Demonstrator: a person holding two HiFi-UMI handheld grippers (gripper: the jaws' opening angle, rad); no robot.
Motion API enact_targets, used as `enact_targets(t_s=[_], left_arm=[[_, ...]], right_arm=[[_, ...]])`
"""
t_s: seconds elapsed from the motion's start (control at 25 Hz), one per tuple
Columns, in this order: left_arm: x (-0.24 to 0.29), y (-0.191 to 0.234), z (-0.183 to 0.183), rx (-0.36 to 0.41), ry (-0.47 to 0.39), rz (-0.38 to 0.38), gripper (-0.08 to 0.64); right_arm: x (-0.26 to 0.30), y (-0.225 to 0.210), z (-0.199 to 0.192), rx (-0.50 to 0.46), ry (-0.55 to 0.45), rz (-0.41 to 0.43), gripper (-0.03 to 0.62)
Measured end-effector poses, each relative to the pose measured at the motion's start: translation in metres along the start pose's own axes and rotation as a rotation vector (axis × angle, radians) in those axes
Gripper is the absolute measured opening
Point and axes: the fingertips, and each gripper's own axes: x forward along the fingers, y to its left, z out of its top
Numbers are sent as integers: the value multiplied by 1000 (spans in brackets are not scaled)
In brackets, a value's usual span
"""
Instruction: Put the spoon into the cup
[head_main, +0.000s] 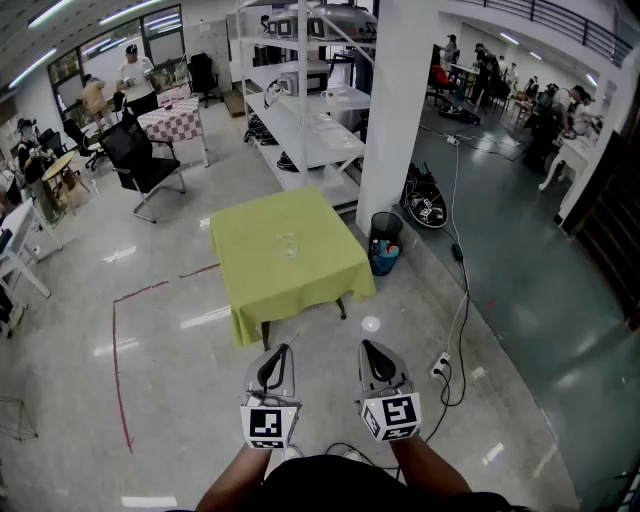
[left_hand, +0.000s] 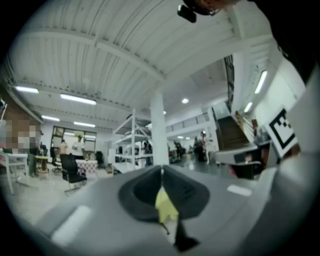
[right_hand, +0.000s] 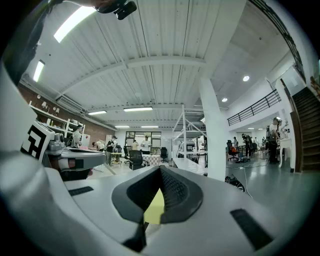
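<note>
right at the bottom of the head view are the person's two arms, each holding a tool out level over the floor. the left tool (head_main: 281, 352) has its jaws shut tight, tips touching, with nothing between them. in the left gripper view (left_hand: 161, 170) only a bit of the yellow-green cloth shows past the jaws. the right tool (head_main: 368, 350) is closed too. in the right gripper view (right_hand: 160, 168) its two dark pads meet at the tip and hold nothing. the two tools sit side by side with a gap between them, and they touch nothing.

the tabletop (head_main: 250, 270) is well ahead of both tools, with bare shiny floor in between. a yellow-green cloth covers it and hangs down over the near edge. a clear glass cup (head_main: 290, 244) stands near the middle of the cloth, away from all four edges. the spoon is too small to pick out from here.

there is lots of open floor on the near side and the left side of the tabletop. a red tape line (head_main: 116, 350) runs along the floor on the left. on the right, a dark bin (head_main: 385, 240) stands just beside the tabletop's far corner, by a big white pillar (head_main: 395, 110). a white shelf rack (head_main: 310, 110) stands close behind the tabletop. a cable (head_main: 462, 290) trails over the floor to the right of the tools.
</note>
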Motion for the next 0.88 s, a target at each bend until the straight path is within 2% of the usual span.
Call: enact_targets(t_s=[0.48, 0.88], left_arm=[[-1, -3, -4, -19, -9, -4, 9], [-8, 23, -12, -7, -1, -18, 11]], right_arm=[[-1, 1, -5, 10, -5, -4, -5], [15, 31, -4, 40, 6, -1, -5]])
